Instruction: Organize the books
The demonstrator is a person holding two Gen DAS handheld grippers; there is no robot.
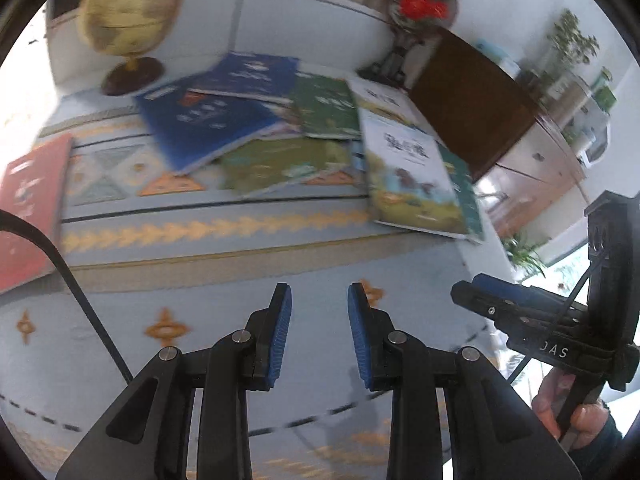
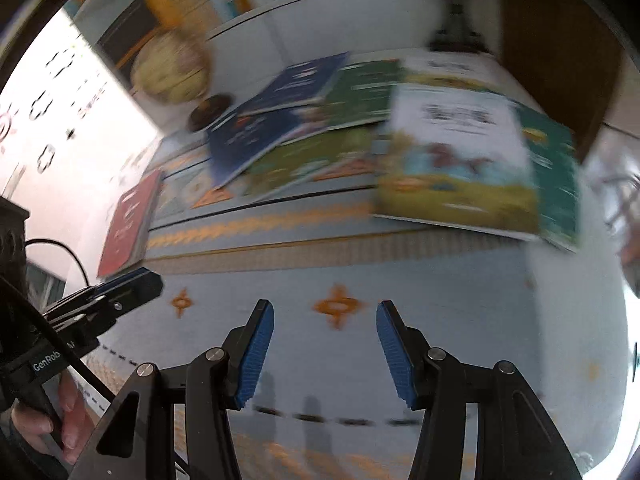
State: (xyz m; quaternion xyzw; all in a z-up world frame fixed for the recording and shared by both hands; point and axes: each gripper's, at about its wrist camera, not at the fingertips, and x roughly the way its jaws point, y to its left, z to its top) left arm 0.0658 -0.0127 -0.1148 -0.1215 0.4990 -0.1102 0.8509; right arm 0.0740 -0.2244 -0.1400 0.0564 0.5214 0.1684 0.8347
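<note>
Several books lie in a loose overlapping pile at the far side of the table: a blue book [image 1: 204, 128], a second blue one [image 1: 248, 74], a green one [image 1: 328, 106] and an illustrated white book [image 1: 412, 176] [image 2: 456, 160] at the right end. A red book [image 1: 28, 208] [image 2: 128, 224] lies apart at the left. My left gripper [image 1: 319, 308] hovers over bare cloth in front of the pile, jaws a little apart with nothing between them. My right gripper [image 2: 324, 320] is beside it, open wider and also empty. Both views are motion-blurred.
A pale blue tablecloth [image 1: 224, 264] with orange patterns covers the table. A globe [image 1: 128, 20] stands at the back left, a red flower ornament [image 1: 420, 4] at the back right beside a dark brown box [image 1: 468, 100]. A shelf of upright books runs behind.
</note>
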